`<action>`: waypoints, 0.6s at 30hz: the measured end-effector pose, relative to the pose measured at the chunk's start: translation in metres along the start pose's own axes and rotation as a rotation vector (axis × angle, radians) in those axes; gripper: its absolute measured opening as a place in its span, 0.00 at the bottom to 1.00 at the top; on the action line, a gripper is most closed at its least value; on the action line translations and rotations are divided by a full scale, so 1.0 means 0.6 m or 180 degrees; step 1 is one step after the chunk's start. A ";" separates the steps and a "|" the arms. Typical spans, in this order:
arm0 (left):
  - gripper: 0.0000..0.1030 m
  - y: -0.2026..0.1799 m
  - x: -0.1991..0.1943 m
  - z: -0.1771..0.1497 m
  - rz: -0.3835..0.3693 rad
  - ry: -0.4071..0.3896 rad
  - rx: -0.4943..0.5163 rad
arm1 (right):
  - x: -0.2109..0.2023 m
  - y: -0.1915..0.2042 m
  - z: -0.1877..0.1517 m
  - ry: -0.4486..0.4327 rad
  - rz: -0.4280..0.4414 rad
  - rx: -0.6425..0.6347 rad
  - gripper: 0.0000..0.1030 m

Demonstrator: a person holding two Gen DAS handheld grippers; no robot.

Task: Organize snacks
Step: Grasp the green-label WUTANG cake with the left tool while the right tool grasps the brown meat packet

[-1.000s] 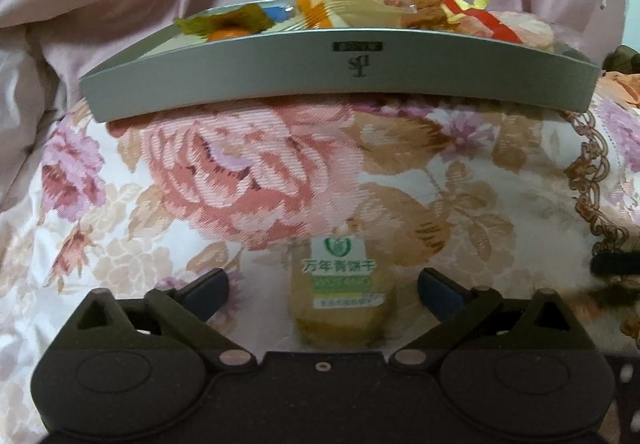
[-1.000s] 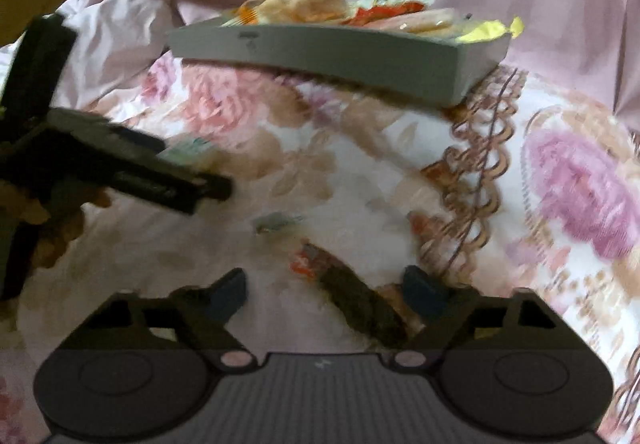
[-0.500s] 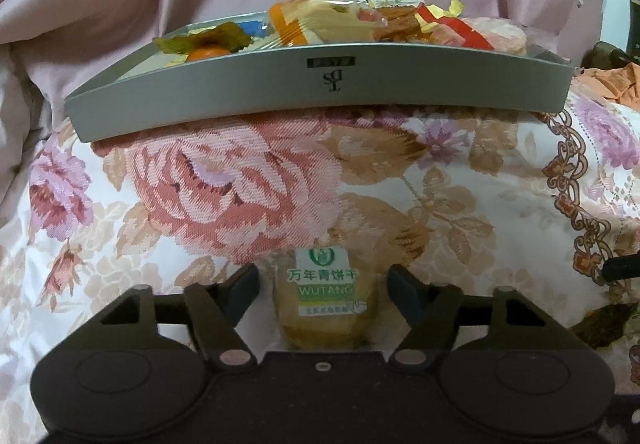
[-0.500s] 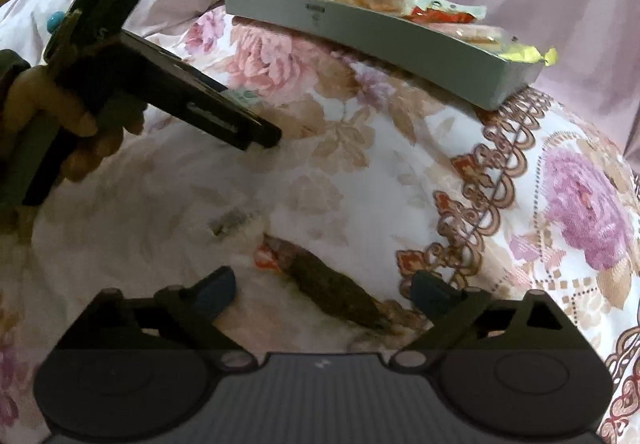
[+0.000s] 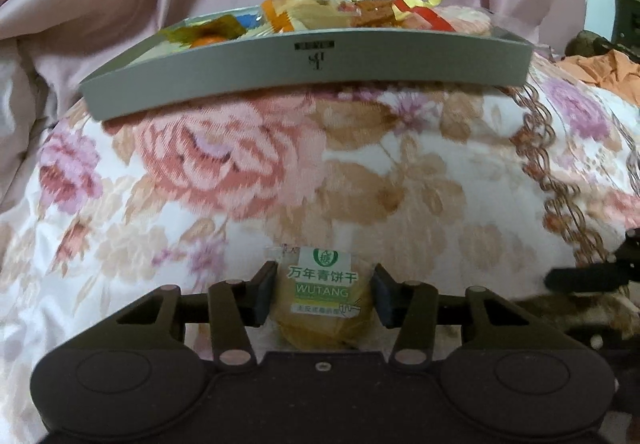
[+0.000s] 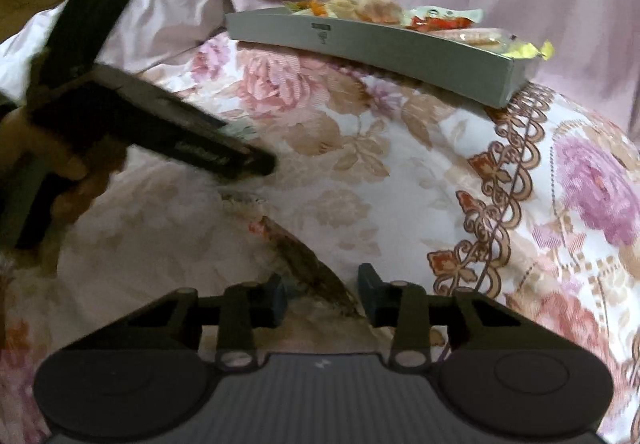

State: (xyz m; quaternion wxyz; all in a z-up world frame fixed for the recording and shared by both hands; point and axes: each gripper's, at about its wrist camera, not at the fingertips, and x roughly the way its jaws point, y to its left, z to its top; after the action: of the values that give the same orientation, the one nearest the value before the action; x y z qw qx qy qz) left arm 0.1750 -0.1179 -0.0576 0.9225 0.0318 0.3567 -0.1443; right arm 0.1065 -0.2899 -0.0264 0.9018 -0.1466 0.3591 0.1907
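Note:
A round biscuit in a clear packet with a green and white label (image 5: 324, 284) lies on the flowered blanket. My left gripper (image 5: 324, 296) is closing on it, and both pads touch its sides. A long brown snack stick in a clear wrapper (image 6: 308, 264) lies slantwise between the fingers of my right gripper (image 6: 322, 296). Those jaws are closing, with a gap still showing on the stick's left side. The grey tray (image 5: 360, 63) sits further back, piled with wrapped snacks. From the right wrist it appears at the upper middle, tray (image 6: 400, 55).
The left gripper (image 6: 256, 163), held by a hand (image 6: 68, 163), reaches in from the left of the right wrist view. A small greyish wrapper (image 6: 240, 197) lies just beyond the stick. Pink bedding rises behind the tray. Orange cloth (image 5: 600, 71) lies at far right.
Both grippers' jaws have narrowed from wide open. The left one came in around the biscuit packet until its pads touched it. The right one moved forward over the brown stick.

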 end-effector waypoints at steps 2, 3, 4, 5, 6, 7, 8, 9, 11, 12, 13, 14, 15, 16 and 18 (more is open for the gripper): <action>0.50 0.001 -0.018 -0.017 0.0004 0.0037 0.0001 | -0.003 0.013 0.000 0.0033 -0.0044 0.0056 0.37; 0.50 0.002 -0.025 -0.023 0.0008 0.0060 -0.0008 | -0.006 0.022 -0.001 0.0050 -0.0056 0.0072 0.37; 0.50 0.005 -0.034 -0.031 0.0008 0.0087 -0.0030 | -0.010 0.031 -0.002 0.0070 -0.0046 0.0063 0.37; 0.50 0.008 -0.042 -0.038 -0.0001 0.0117 -0.0063 | -0.012 0.041 -0.003 0.0087 -0.0035 0.0048 0.38; 0.49 0.011 -0.049 -0.045 -0.0014 0.0143 -0.0100 | -0.015 0.050 -0.004 0.0101 -0.0003 0.0033 0.41; 0.50 0.015 -0.054 -0.050 -0.0025 0.0161 -0.0129 | -0.018 0.059 -0.004 0.0108 0.0038 0.0013 0.48; 0.50 0.019 -0.059 -0.055 -0.0034 0.0171 -0.0150 | -0.021 0.067 -0.004 0.0110 0.0075 -0.0017 0.51; 0.50 0.021 -0.064 -0.059 -0.0040 0.0179 -0.0166 | -0.023 0.075 -0.004 0.0107 0.0113 -0.0079 0.56; 0.50 0.025 -0.070 -0.065 -0.0051 0.0186 -0.0185 | -0.023 0.088 -0.003 0.0079 0.0146 -0.0257 0.64; 0.50 0.028 -0.072 -0.069 -0.0056 0.0186 -0.0200 | -0.022 0.094 -0.002 0.0059 0.0118 -0.0361 0.73; 0.50 0.032 -0.072 -0.070 -0.0064 0.0189 -0.0216 | -0.020 0.099 -0.003 0.0029 0.0078 -0.0473 0.79; 0.50 0.034 -0.073 -0.070 -0.0074 0.0194 -0.0239 | -0.018 0.102 -0.004 0.0008 0.0067 -0.0566 0.79; 0.50 0.037 -0.072 -0.071 -0.0084 0.0201 -0.0262 | -0.013 0.103 -0.004 0.0009 0.0089 -0.0631 0.79; 0.50 0.038 -0.071 -0.070 -0.0083 0.0212 -0.0268 | -0.007 0.102 -0.004 0.0033 0.0122 -0.0632 0.79; 0.51 0.037 -0.069 -0.070 -0.0075 0.0234 -0.0246 | 0.004 0.094 -0.004 0.0078 0.0183 -0.0496 0.78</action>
State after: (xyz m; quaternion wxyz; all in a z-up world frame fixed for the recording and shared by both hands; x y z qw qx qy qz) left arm 0.1249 -0.0797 -0.0618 0.9075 -0.0028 0.3959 -0.1401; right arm 0.0815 -0.2407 -0.0372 0.8773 -0.2083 0.3582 0.2421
